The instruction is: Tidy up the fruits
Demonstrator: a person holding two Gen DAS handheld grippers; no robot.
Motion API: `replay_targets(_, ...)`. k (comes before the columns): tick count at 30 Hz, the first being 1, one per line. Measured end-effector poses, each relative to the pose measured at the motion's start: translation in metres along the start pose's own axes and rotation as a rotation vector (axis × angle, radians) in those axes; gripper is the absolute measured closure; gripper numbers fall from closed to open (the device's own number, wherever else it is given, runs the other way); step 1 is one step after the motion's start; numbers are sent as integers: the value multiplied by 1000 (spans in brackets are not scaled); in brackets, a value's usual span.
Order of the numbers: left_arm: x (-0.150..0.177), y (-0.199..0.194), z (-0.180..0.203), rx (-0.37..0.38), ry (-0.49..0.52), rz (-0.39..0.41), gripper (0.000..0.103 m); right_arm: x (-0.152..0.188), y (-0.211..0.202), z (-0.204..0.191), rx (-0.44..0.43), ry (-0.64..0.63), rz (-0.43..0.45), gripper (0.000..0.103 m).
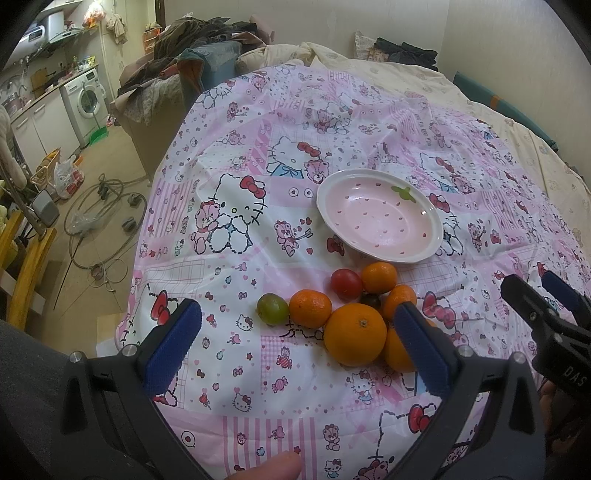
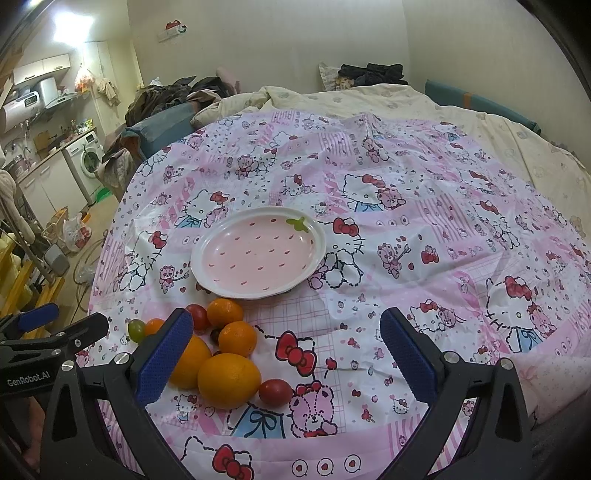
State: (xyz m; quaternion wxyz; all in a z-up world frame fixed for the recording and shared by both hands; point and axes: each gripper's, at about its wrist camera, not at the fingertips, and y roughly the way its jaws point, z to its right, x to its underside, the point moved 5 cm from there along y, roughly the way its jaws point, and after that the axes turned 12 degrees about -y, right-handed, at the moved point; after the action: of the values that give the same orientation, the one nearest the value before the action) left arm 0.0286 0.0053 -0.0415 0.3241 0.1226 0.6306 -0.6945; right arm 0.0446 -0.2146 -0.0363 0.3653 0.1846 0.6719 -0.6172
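bedroom merging into a kitchen corner, with a pink cartoon-cat plastic cloth (image 2: pixel 424 229) spread over the bed as work surface.

left gripper (image 1: pixel 299 354), blue-padded, spread wide and grasping nothing, poised low over the cloth just short of the fruit heap; right finger overlapping the heap's edge in its own view. likely lined up for a first pick. right gripper (image 2: pixel 286 354), likewise released and empty, hovering beside the heap with its left finger in front of one orange. both parked near the fruit, probably to keep the reach short.

just ahead: large round orange (image 1: pixel 355 334) at the near side, smaller mandarin oranges (image 1: pixel 310 308) touching around it, small red tomato (image 1: pixel 346 283) behind, another red tomato (image 2: pixel 275 393) at the near right in the right wrist view, small green round fruit (image 1: pixel 272 314) at the left end, something dark tucked in the middle, too small to name. all bunched on the cloth, none sorted.

beyond, pink strawberry-patterned ceramic plate (image 1: pixel 424 254), bare, near the heap but apart: apparent destination.

further out: cream quilt (image 2: pixel 406 103), piled dark clothes (image 1: pixel 207 33), white washing machine (image 1: pixel 86 98), coiled hose on the floor (image 1: pixel 99 206).
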Motion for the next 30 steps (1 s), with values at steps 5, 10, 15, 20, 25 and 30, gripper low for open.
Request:
replay_targets(5, 0, 0, 0, 1, 0, -1, 0, 1, 0, -1, 0, -2, 2, 0)
replay_targets(10, 2, 3, -3, 3, -3, -2, 0, 1, 0, 2, 5, 1, -1, 0)
replay_targets(15, 0, 3, -3, 1, -9, -3, 0, 1, -1, 3, 7, 6, 1, 0)
replay_targets(20, 0, 1, -3, 1, -9, -2, 0, 2, 0, 3, 9, 7, 1, 0)
replay_targets(25, 1, 1, -3, 0, -10, -3, 0, 2, 1, 3, 7, 8, -2, 0)
replay_targets(30, 1, 1, -1, 0, -7, -1, 0, 2, 1, 3, 7, 9, -3, 0)
